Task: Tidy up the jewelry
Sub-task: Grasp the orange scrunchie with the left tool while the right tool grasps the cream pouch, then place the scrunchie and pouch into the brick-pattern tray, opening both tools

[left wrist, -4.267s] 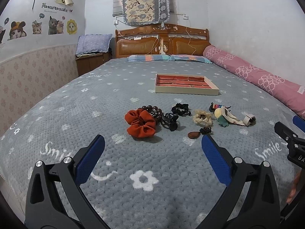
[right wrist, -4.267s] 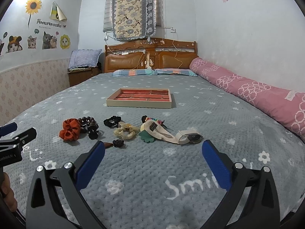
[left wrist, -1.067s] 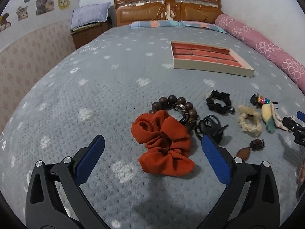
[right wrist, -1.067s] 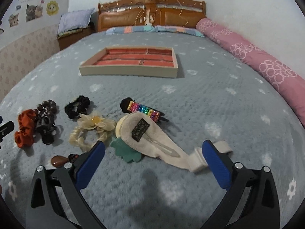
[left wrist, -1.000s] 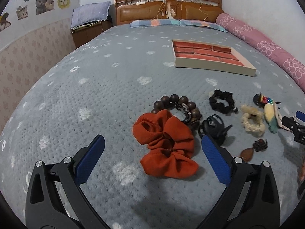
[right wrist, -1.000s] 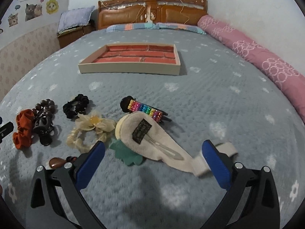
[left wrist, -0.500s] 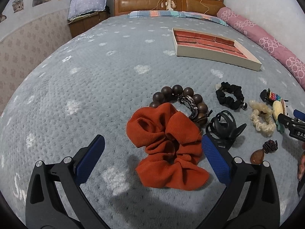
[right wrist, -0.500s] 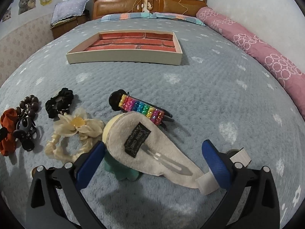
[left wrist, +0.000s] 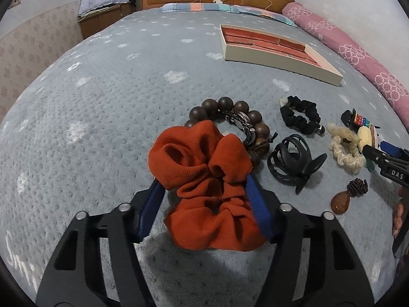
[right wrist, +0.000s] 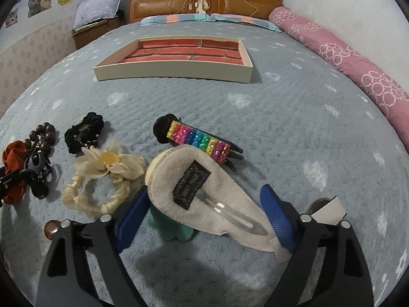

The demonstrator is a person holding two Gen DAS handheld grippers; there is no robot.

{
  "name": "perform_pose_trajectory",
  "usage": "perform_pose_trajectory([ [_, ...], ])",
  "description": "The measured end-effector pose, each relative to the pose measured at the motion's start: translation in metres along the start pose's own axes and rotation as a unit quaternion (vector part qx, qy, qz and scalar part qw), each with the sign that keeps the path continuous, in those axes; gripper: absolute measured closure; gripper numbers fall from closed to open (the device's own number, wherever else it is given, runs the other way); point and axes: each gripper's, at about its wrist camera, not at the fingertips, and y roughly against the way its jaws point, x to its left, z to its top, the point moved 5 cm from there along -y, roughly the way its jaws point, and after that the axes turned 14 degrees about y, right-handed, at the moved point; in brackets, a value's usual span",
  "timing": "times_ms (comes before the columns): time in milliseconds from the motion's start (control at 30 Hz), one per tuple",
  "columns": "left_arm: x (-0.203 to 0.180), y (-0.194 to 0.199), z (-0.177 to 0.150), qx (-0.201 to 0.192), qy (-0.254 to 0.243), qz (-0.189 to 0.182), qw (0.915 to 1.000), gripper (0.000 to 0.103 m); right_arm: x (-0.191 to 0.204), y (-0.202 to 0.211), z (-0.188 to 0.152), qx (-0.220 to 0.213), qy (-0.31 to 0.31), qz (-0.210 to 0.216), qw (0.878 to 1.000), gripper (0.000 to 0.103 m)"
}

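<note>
1. Two pickups are in hand at once, by my reading; nothing lies yet in the brick-patterned tray (right wrist: 176,73), which sits on the grey bedspread (left wrist: 102,97) well beyond the scattered pieces; the next move calls for each tool to finish its pinch, lift clear of the neighbours and carry toward that tray.
2. The left gripper (left wrist: 204,199) has its blue pads narrowed onto the lower folds of the rust-orange scrunchie (left wrist: 204,168); both pads touch the fabric, so it seems pinched, though the scrunchie rests on the bedspread and partly overlaps the wooden bead bracelet (left wrist: 230,107); a straight lift should spare the beads and the black claw clip (left wrist: 291,158) just beside.
3. The right gripper (right wrist: 204,212) is half open, its pads straddling the cream fleece snap clip (right wrist: 204,192) without a firm hold that I can see; the clip lies over a green felt piece (right wrist: 173,227); the rainbow sequin clip (right wrist: 199,140) touches its far edge, so the squeeze must take the fleece alone.
</note>
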Motion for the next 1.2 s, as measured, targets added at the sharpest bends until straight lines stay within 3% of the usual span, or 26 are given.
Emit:
perform_pose_trajectory([
  [67, -0.001, 0.0, -0.001, 0.003, -0.002, -0.002, 1.0, 0.048, 0.002, 0.0, 0.0, 0.001, -0.004, 0.018, 1.0, 0.032],
  [333, -0.004, 0.003, -0.004, 0.004, -0.019, 0.0, 0.9998, 0.071, 0.006, 0.006, 0.0, -0.007, -0.002, 0.034, 0.999, 0.047],
  [533, 0.001, 0.014, -0.004, -0.002, -0.016, 0.005, 0.9999, 0.08, 0.002, 0.014, -0.002, -0.018, -0.006, 0.046, 0.999, 0.052],
  [733, 0.001, 0.042, 0.008, -0.023, -0.013, -0.012, 0.9996, 0.082, -0.01, 0.038, 0.002, -0.04, -0.022, 0.067, 0.997, 0.053],
  [900, -0.009, 0.057, 0.032, -0.038, -0.019, -0.027, 0.9987, 0.082, -0.024, 0.055, 0.025, -0.06, -0.022, 0.074, 0.995, 0.053],
  [1200, -0.051, 0.05, 0.106, -0.038, -0.018, -0.054, 0.9976, 0.082, -0.058, 0.054, 0.079, -0.082, -0.012, 0.066, 0.994, 0.053],
])
